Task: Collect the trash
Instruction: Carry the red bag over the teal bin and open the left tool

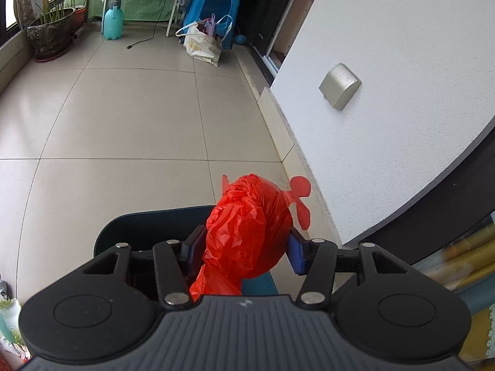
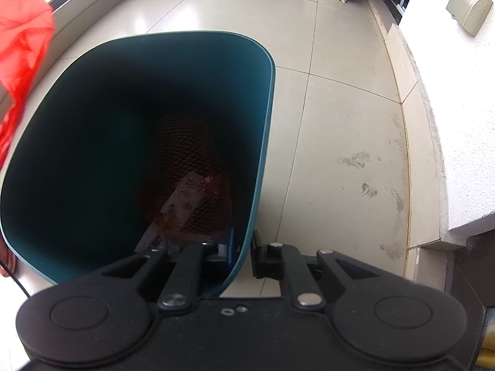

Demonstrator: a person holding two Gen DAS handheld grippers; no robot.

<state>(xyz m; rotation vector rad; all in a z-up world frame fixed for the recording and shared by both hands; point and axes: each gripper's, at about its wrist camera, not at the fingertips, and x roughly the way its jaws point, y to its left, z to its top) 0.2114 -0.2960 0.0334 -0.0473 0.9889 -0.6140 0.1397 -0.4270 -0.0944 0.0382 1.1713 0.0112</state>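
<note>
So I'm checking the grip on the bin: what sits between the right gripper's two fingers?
The dark teal bin's wall, near its rim. The right wrist view shows one finger of the right gripper inside the bin, the other outside.

A tiled floor [image 1: 123,117] is seen, with a potted plant [image 1: 51,32], spray bottle [image 1: 113,20], blue stool [image 1: 213,3] and shopping bag [image 1: 202,44] set at its far end. A grey cover [image 1: 339,86] is fixed to the white wall [image 1: 402,61].
</note>
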